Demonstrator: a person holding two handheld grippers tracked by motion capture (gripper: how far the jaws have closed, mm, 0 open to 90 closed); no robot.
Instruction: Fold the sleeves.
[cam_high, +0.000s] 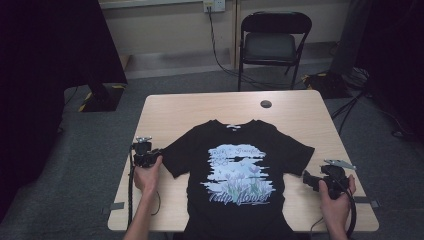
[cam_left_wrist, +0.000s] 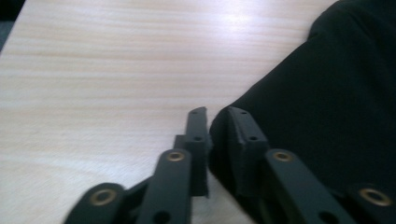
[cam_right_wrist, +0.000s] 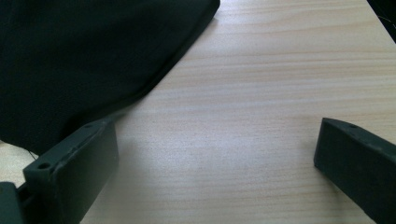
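T-shirt (cam_high: 235, 175) sleeve edge pinched between left gripper (cam_left_wrist: 215, 122) jaws; right gripper (cam_right_wrist: 215, 154) jaws beside it.

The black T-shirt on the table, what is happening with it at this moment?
A person works on the black T-shirt, spread flat and print up on the wooden table. The left gripper has its jaws closed on the edge of the left sleeve. The right gripper waits with open jaws beside the right sleeve, not gripping it.
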